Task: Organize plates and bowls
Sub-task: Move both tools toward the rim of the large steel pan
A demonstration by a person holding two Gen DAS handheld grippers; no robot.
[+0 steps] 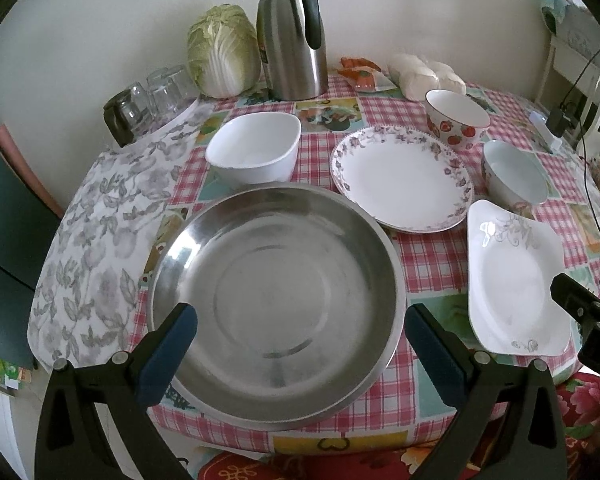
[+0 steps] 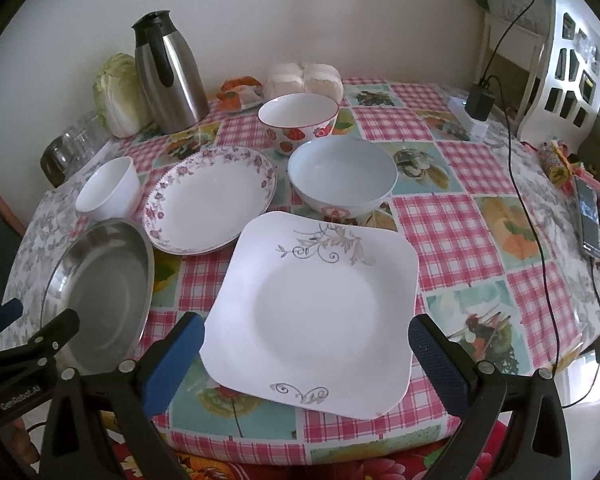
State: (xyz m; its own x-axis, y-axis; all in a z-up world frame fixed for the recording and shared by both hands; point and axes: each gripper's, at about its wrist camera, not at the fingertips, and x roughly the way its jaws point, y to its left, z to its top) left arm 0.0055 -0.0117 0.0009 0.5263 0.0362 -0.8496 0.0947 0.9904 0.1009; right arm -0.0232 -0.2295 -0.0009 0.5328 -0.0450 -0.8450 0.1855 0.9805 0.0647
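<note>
A steel basin (image 1: 276, 284) (image 2: 100, 288) sits at the table's near left edge. My left gripper (image 1: 300, 344) is open and empty, its jaws spread on either side of the basin's near rim. A square white plate (image 2: 316, 312) (image 1: 516, 280) lies at the near right. My right gripper (image 2: 306, 350) is open and empty, its jaws flanking that plate's near edge. Behind lie a round floral plate (image 1: 402, 178) (image 2: 212, 196), a white squarish bowl (image 1: 256, 148) (image 2: 110, 190), a strawberry bowl (image 1: 458, 118) (image 2: 298, 118) and a pale blue bowl (image 1: 514, 176) (image 2: 342, 176).
At the back stand a steel thermos jug (image 1: 292, 32) (image 2: 168, 72), a cabbage (image 1: 222, 52), several glasses (image 1: 152, 96) and bagged buns (image 2: 304, 78). A charger with cable (image 2: 480, 104), a phone (image 2: 588, 216) and a white chair (image 2: 560, 60) are at the right.
</note>
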